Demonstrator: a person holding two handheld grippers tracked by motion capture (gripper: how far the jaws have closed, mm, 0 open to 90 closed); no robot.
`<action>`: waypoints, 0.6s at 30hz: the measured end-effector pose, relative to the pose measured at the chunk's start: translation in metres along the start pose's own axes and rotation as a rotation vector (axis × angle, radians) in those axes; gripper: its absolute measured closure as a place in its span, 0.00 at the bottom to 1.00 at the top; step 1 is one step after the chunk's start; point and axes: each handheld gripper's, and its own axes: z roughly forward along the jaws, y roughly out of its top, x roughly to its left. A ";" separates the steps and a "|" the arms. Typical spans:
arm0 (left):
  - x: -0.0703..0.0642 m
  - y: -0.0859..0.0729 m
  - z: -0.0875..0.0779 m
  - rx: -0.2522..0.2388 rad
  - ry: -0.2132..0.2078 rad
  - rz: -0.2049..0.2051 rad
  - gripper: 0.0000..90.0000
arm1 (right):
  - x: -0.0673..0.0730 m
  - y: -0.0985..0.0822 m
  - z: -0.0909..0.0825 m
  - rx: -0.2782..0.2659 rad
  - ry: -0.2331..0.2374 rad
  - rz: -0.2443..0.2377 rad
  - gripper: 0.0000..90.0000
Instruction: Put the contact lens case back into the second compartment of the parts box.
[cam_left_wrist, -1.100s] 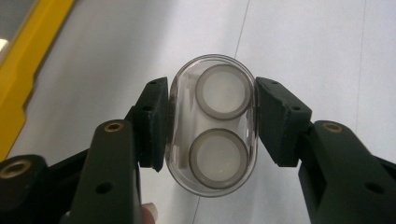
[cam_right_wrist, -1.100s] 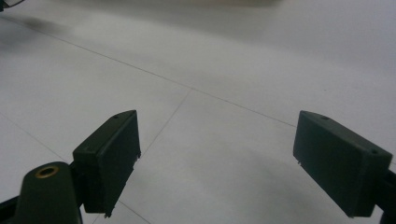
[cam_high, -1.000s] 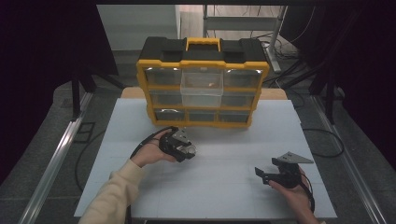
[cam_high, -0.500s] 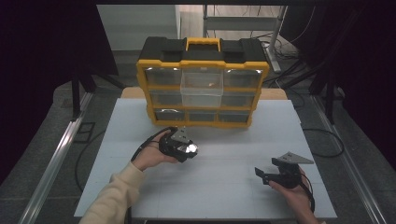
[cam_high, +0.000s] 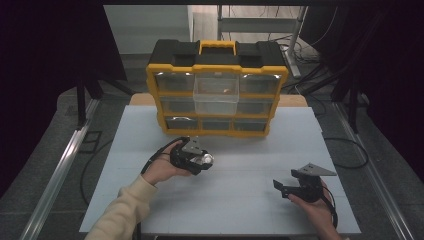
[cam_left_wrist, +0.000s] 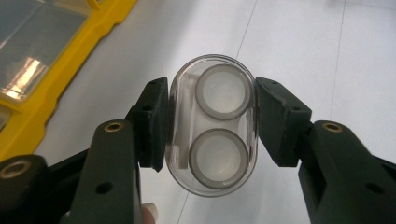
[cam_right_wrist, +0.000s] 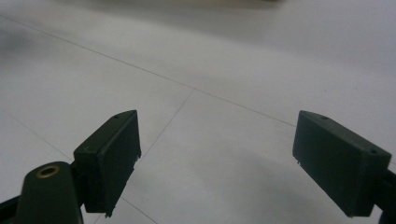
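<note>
Clear oval plastic case (cam_left_wrist: 213, 126), with two round grey-rimmed wells inside, sits clamped between the left gripper's (cam_left_wrist: 212, 123) pads, above the white table (cam_high: 240, 200) just before the yellow organizer (cam_high: 217, 100). Well apart, the right gripper (cam_right_wrist: 217, 158) rests released, nothing between its pads.

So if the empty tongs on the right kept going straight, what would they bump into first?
Probably just the white table. The right tongs stand open with nothing between them, and ahead lies bare tabletop; how steeply they tilt down is hard to judge.
</note>
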 end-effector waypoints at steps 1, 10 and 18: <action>0.000 0.001 -0.002 -0.011 0.003 -0.005 0.53 | 0.000 0.000 0.000 0.000 0.000 0.000 0.17; -0.004 0.005 -0.011 -0.058 0.020 -0.007 0.53 | 0.001 0.000 0.001 0.004 -0.002 -0.003 0.17; -0.002 0.004 -0.023 -0.099 0.038 -0.035 0.53 | 0.000 0.000 0.000 0.004 -0.003 -0.003 0.17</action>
